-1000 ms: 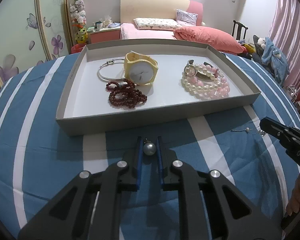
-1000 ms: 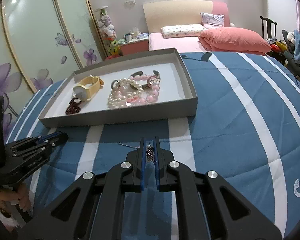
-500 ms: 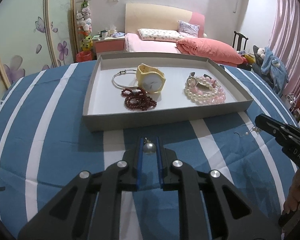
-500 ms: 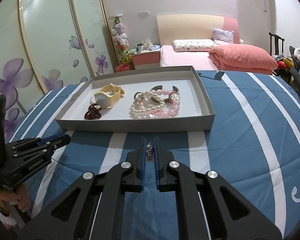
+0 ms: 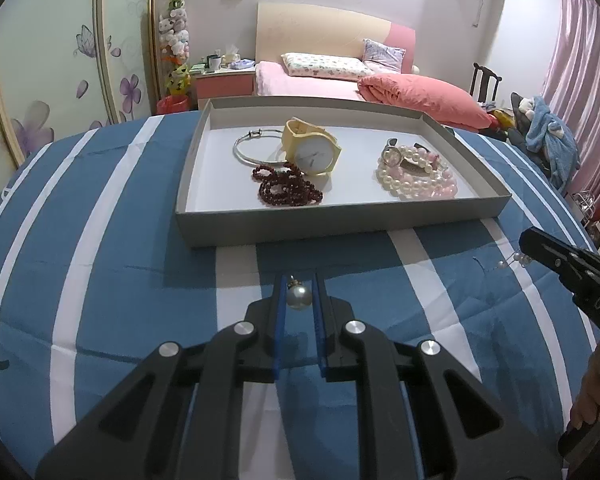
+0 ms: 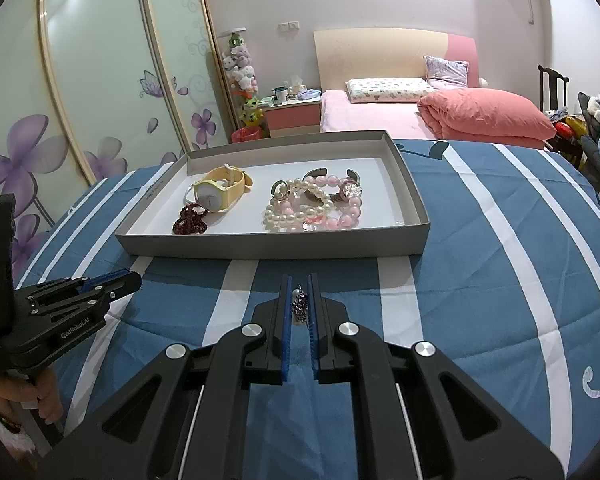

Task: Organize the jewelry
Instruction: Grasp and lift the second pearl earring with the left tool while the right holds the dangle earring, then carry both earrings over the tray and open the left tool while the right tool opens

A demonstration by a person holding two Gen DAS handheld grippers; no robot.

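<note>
My left gripper (image 5: 299, 282) is shut on a pearl earring (image 5: 299, 297), held above the blue striped cloth just short of the grey tray (image 5: 340, 225). My right gripper (image 6: 299, 280) is shut on a small purple and silver earring (image 6: 300, 306), also in front of the tray (image 6: 276, 246). In the tray lie a yellow watch (image 5: 312, 152), a silver bangle (image 5: 246, 152), a dark red bead bracelet (image 5: 288, 190) and a pile of pearl and pink bracelets (image 5: 416, 176). The right gripper (image 5: 540, 246) shows at the left view's right edge, small pearls dangling from its tip.
The tray sits on a table under a blue cloth with white stripes (image 5: 100, 240). Behind it are a pink bed (image 6: 380, 116), a nightstand (image 6: 292, 114) and flowered wardrobe doors (image 6: 80, 100). A hand (image 6: 46, 400) grips the left gripper's handle.
Both grippers have drawn back a little from the tray, which now looks smaller and farther off. Each still keeps its earring.
</note>
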